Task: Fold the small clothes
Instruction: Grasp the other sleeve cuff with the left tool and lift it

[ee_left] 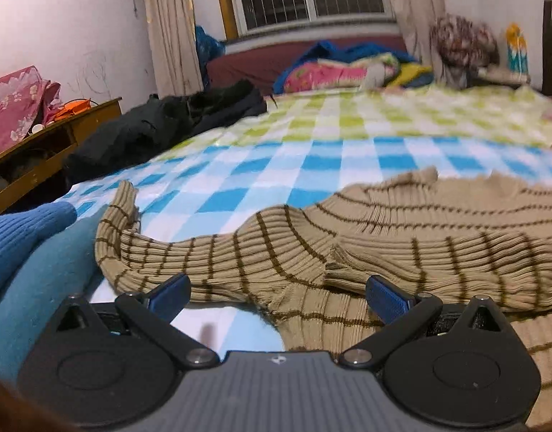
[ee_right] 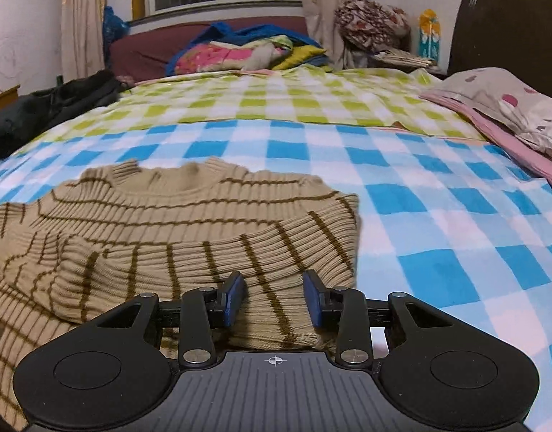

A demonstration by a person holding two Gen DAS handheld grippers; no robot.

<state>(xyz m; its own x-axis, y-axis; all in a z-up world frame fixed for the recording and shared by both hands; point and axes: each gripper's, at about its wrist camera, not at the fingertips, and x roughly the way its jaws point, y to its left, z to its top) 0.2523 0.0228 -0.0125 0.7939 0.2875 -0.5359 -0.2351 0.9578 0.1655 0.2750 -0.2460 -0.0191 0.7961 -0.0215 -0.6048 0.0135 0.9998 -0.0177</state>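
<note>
A striped beige sweater (ee_left: 402,237) is spread on the checked blanket (ee_right: 438,223). The left gripper (ee_left: 276,291) is held wide open above a sleeve; the right gripper (ee_right: 274,298) is half open over the folded edge, nothing gripped

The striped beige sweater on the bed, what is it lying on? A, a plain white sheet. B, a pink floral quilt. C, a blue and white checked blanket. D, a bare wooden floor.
C: the striped beige sweater lies on the blue and white checked blanket, whose squares show around it in both wrist views.
</note>
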